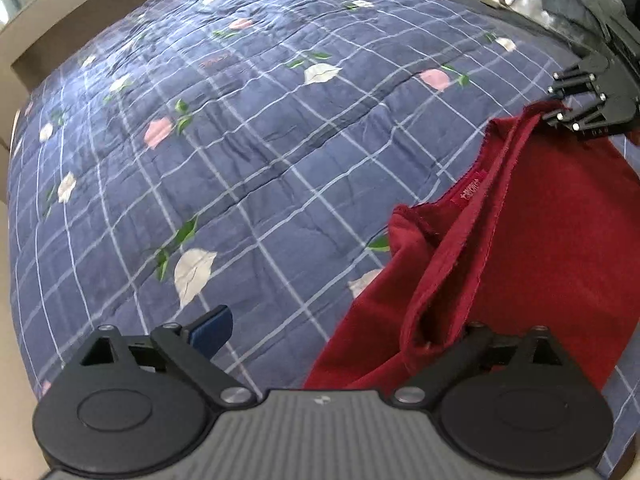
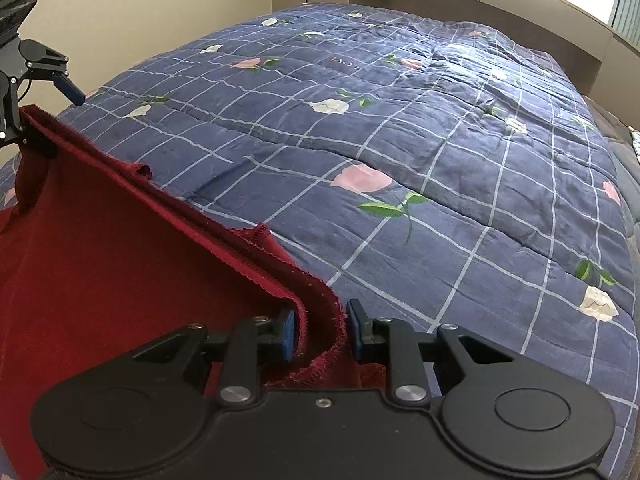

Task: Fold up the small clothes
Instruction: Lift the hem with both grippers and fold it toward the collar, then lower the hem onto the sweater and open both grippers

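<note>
Meanwhile, on the navy quilted bedspread (image 1: 248, 152) with its pale grid and printed roses, your left gripper (image 1: 340, 332) stands spread as wide as it goes: one blue-padded finger (image 1: 212, 330) hangs over bare quilt, while the other is buried behind a fold of the dark red knit garment (image 1: 552, 248), and the pads press on nothing, so the cloth counts as let go on that side. The garment sits at the near edge of the bed, its raw-stitched hem raised in a ridge between your two tools and its sewn-in label showing near the neckline. Further right, your right gripper (image 2: 320, 332) has its jaws parted only narrowly, the bunched red hem lying between the blue pads; the left pad seems to brush the fabric, the right one stands just clear, and whether any real pinch remains cannot be told for sure. By the look of it, a fold is being laid down and released. Your next move likely calls for drawing both tools clear without dragging the hem, then pressing the ridge flat and finding fresh corners for the next fold.
</note>
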